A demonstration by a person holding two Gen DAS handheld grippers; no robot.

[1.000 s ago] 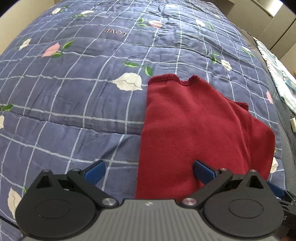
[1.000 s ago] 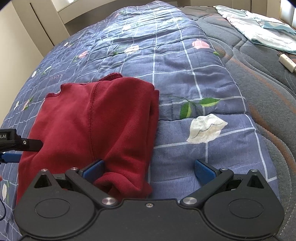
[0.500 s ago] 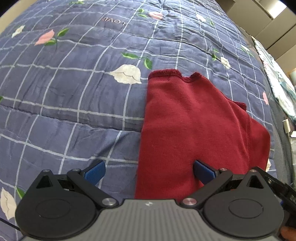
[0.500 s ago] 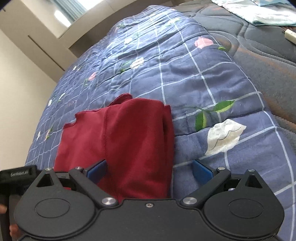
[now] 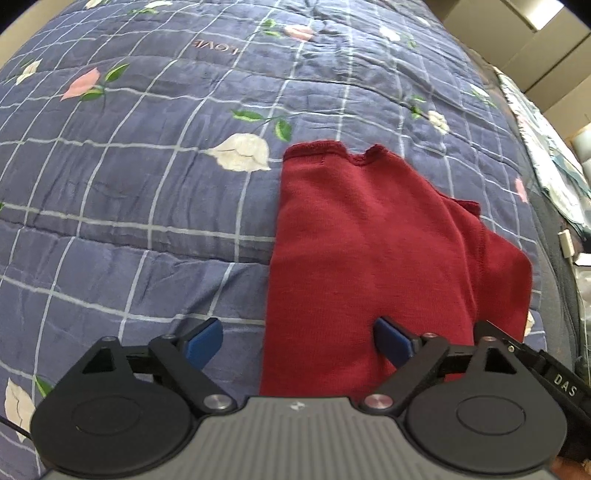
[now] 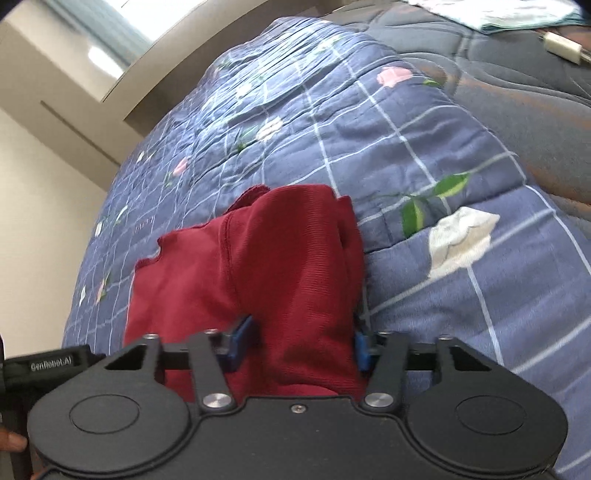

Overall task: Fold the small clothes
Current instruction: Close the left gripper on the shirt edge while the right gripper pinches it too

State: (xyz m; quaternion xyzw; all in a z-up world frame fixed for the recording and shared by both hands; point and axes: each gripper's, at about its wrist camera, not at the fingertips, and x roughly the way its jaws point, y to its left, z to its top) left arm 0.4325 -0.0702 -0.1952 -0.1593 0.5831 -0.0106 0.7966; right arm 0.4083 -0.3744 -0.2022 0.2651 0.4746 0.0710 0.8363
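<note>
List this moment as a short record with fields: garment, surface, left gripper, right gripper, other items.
garment: red knit garment, partly folded, lying on the bed
surface: blue floral quilt with a white grid pattern
left gripper: left gripper open, fingers spread wide across the garment's near left edge, one finger over quilt, one over fabric
right gripper: right gripper fingers closed in on a bunched fold of the garment's right side
other items: pale patterned cloth at the far edge of the bed
</note>
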